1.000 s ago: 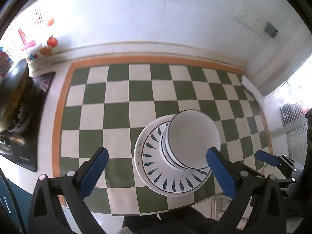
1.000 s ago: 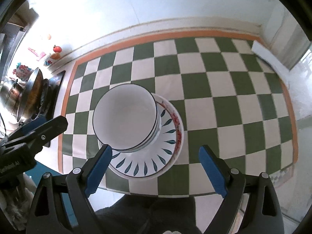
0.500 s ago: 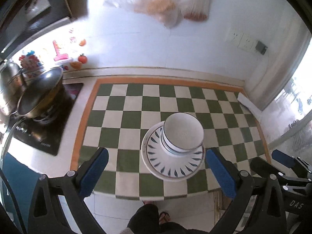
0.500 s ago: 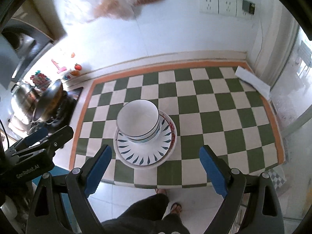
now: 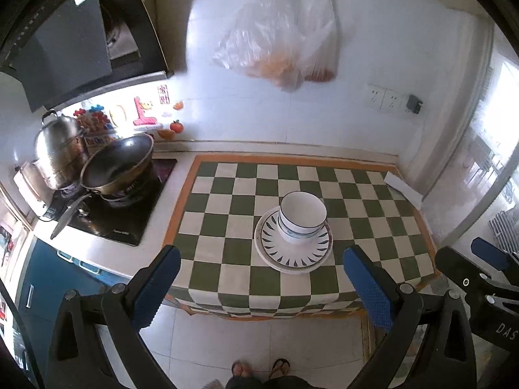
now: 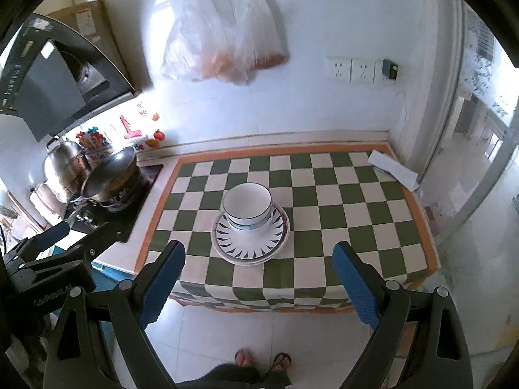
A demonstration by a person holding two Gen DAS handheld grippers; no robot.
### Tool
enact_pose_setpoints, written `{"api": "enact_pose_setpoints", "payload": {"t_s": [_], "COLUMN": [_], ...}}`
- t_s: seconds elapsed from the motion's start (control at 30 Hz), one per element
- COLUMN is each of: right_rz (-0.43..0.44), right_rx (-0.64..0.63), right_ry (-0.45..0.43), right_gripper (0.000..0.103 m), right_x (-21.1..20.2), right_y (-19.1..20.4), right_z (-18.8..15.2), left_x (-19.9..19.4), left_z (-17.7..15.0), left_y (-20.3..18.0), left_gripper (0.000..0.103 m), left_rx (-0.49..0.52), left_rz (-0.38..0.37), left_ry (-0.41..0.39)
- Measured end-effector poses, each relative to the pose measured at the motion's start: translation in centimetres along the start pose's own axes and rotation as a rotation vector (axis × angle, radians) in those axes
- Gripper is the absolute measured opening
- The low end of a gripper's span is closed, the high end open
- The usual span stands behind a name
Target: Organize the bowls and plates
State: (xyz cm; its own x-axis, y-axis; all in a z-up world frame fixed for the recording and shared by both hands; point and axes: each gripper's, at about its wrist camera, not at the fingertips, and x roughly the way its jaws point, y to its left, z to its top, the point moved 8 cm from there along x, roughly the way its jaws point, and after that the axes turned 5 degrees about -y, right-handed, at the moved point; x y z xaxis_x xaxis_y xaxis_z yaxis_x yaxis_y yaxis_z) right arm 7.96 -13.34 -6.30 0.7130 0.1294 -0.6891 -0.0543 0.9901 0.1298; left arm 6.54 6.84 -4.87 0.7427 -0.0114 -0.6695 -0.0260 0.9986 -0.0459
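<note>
White bowls with a dark rim [image 5: 302,217] are nested and stand on stacked plates with a blue leaf pattern [image 5: 293,254] in the middle of the green-and-white checkered cloth [image 5: 227,227]. The same bowls [image 6: 248,206] and plates [image 6: 249,244] show in the right wrist view. My left gripper [image 5: 259,287] is open and empty, held back off the counter over the floor. My right gripper [image 6: 258,283] is open and empty, also back from the counter edge. The stack sits far ahead of both.
A stove [image 5: 110,214] with a wok [image 5: 118,165] and a steel pot [image 5: 58,152] stands left of the cloth. A folded white paper [image 5: 402,188] lies at the cloth's far right corner. Plastic bags [image 5: 285,48] hang on the wall. My feet [image 5: 259,366] show on the tiled floor.
Both grippers have pulled up and back from the stack, past the counter edge, so the bowls and plates look much smaller. The stack has not moved. Both stay open.
</note>
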Motion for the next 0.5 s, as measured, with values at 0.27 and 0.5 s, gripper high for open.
{"api": "enact_pose_setpoints", "payload": {"t_s": [0.27,0.5], "right_rz": [-0.036,-0.069], "right_rx": [0.0,-0.001], "right_ry": [-0.069,-0.095], "right_gripper": [0.095,0.095], "right_x": [-7.2,-10.2], "right_y": [2.1,2.9], "right_z": [-1.7,-3.0], "left_x": [-6.1,-8.2], "left_z": [-0.8,-1.8], "left_y": [1.3,2.0], "left_gripper": [0.103,0.103], "left_rx": [0.038,0.024], "left_rz": [-0.002,-0.017], "left_ry": [-0.07,-0.085]}}
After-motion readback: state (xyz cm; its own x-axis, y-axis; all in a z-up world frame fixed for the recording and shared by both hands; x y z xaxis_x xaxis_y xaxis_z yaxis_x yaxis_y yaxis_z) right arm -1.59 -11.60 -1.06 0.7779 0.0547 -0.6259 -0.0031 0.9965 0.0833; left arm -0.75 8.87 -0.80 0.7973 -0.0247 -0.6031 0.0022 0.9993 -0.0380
